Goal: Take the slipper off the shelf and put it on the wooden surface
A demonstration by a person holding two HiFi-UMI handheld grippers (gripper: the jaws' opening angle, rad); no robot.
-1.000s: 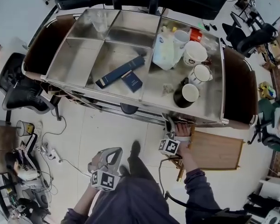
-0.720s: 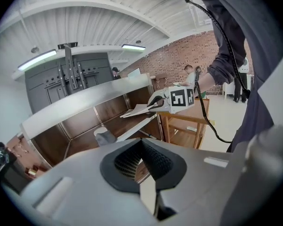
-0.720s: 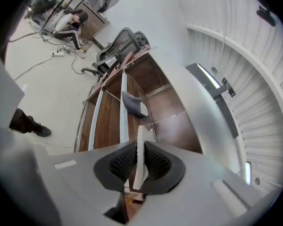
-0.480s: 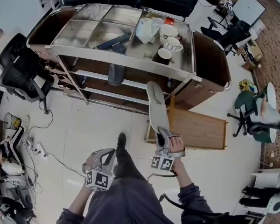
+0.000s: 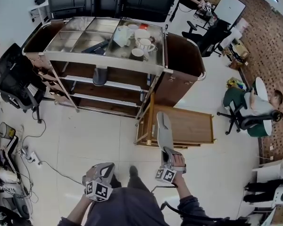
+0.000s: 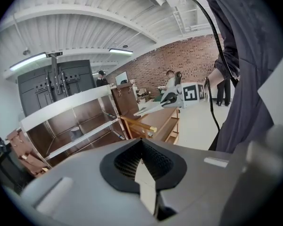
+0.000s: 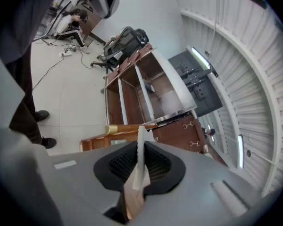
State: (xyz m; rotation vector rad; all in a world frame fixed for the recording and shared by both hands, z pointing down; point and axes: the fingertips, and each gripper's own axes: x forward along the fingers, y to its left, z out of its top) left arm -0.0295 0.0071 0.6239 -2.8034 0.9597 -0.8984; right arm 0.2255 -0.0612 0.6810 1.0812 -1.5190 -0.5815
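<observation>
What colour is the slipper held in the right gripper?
Pale grey slipper, clamped by the right gripper; clearest in the head view.

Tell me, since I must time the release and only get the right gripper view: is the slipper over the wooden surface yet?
Observer: From the head view, the slipper in the right gripper reaches over the wooden table, at its end beside the shelf unit.
Operator: Touching it?
Observer: No; the left gripper view shows it held in the air above the tabletop.
Operator: Anything left on the shelves?
Observer: One dark object on a middle shelf; I cannot tell what it is.
</observation>
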